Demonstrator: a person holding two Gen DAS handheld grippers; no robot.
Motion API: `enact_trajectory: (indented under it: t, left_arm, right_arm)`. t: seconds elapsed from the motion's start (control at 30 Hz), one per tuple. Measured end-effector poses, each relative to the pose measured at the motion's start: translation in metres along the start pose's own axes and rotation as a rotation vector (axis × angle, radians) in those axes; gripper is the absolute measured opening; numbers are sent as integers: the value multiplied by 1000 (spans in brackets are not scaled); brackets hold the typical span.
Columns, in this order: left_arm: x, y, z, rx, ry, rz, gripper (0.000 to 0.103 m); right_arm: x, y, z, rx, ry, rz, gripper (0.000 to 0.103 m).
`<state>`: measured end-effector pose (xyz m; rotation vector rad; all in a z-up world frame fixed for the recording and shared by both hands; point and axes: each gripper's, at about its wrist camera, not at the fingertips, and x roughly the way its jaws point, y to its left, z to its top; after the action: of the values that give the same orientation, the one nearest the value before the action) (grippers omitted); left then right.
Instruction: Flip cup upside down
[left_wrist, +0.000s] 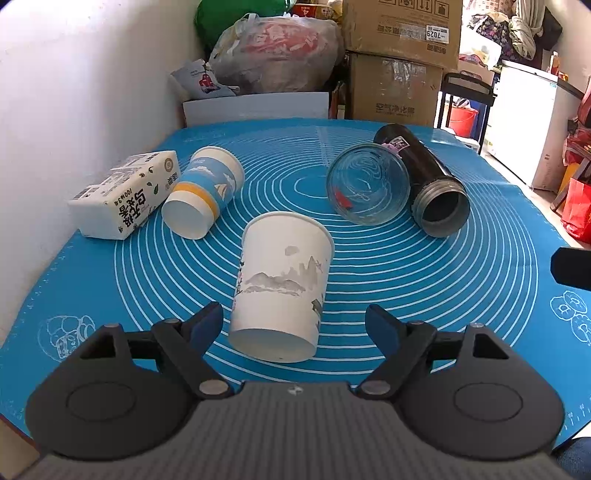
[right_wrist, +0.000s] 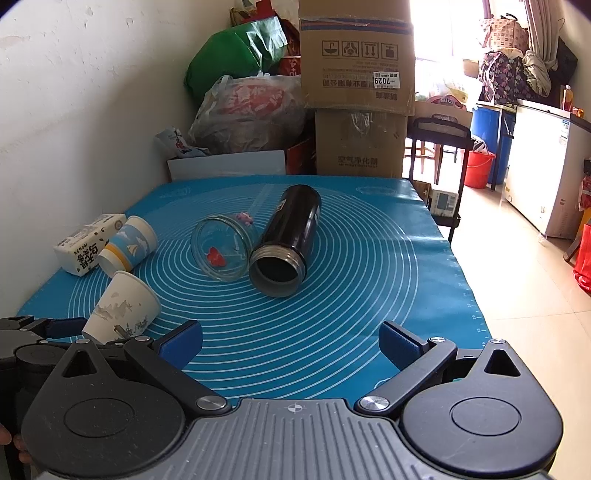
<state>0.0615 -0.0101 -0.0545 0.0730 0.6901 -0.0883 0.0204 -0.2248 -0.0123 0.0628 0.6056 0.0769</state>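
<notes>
A white paper cup with a grey landscape print (left_wrist: 282, 284) lies on its side on the blue mat (left_wrist: 424, 295), base toward the left wrist camera and rim away. My left gripper (left_wrist: 294, 323) is open, its blue pads either side of the cup's base, apart from it. The cup also shows in the right wrist view (right_wrist: 122, 310) at the lower left, with the left gripper beside it. My right gripper (right_wrist: 290, 341) is open and empty above the mat's front part.
A blue-and-white paper cup (left_wrist: 203, 190), a glass jar (left_wrist: 367, 184) and a black flask (left_wrist: 424, 181) lie on their sides on the mat. A white tissue pack (left_wrist: 125, 194) lies at the left by the wall. Boxes (left_wrist: 399, 59) and bags stand behind the table.
</notes>
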Motion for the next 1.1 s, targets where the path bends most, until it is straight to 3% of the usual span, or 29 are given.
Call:
enact_trajectory:
  t: [0.13,0.27,0.43,0.6,0.73,1.1]
  left_arm:
    - [-3,3,4,-12,-17,20,85]
    - [-16,12,10,-44,-63,25,92]
    - [-39,29,18,-83,-119,21,97]
    - [-55,51,17,-136,-163,83,98]
    - [-55,76,12,-195,-172,185,98]
    - [-55,115,-5,-279,-179,281,97]
  right_arm:
    - [0,3,4,-21,2,3,103]
    - [0,10,13,-80,5,16,103]
    - [5,39,35,-305,14,24,103]
    - [9,90,54,-669,-3,13,103]
    - [15,137,52,-1008,-15,-22,103]
    - [47,224,-14,-1971,-102,-168,103]
